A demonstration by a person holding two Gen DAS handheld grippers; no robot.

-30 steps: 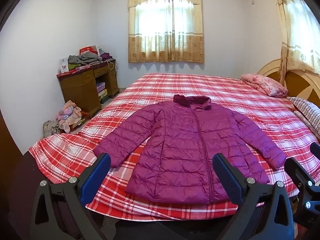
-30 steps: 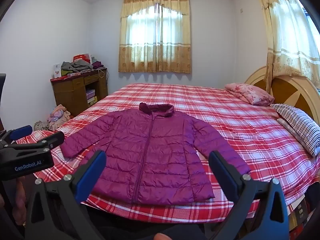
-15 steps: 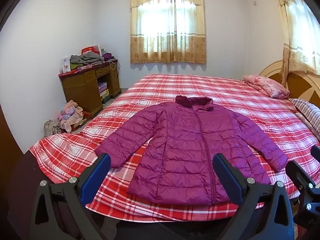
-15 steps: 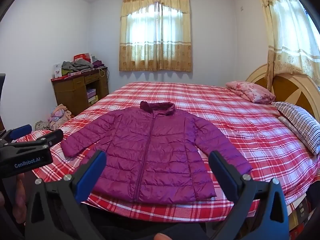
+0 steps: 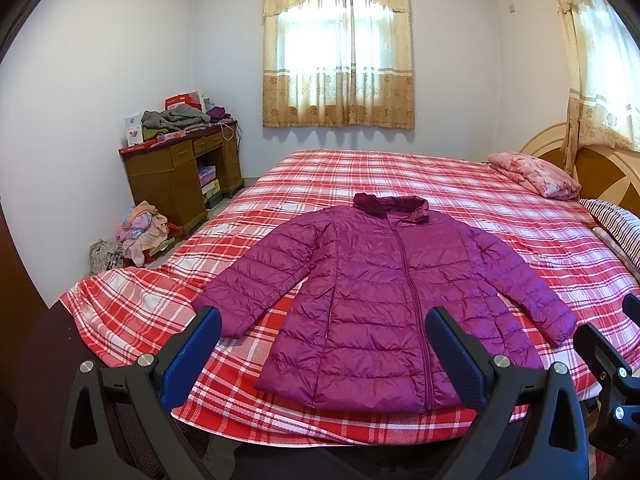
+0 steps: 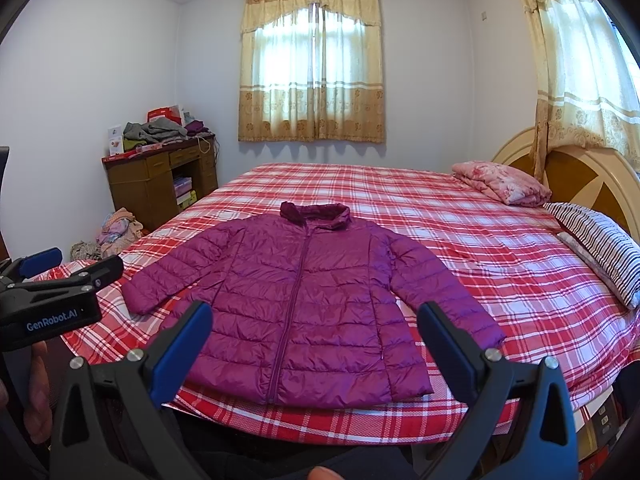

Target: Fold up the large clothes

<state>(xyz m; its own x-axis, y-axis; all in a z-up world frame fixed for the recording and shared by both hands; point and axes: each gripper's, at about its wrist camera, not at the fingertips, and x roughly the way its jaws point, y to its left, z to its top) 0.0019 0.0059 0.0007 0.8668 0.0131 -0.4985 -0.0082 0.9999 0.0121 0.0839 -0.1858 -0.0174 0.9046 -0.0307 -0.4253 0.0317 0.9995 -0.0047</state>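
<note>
A magenta quilted jacket (image 5: 384, 300) (image 6: 304, 300) lies flat and zipped on the red plaid bed (image 5: 400, 176) (image 6: 480, 248), collar away from me, both sleeves spread outward. My left gripper (image 5: 324, 336) hovers open short of the jacket's hem, nothing between its blue pads. My right gripper (image 6: 316, 332) is open too, held above the bed's near edge in front of the hem. The left gripper's body shows at the left edge of the right wrist view, held by a hand (image 6: 38, 392).
A pink folded quilt (image 5: 536, 172) and a striped pillow (image 6: 600, 248) lie by the headboard at right. A wooden desk (image 5: 180, 172) piled with clothes stands at the left wall, with a heap of clothes (image 5: 140, 228) on the floor beside it.
Both cameras have drifted slightly, so the jacket sits a little lower in view. The jacket itself has not moved and both grippers stay open.
</note>
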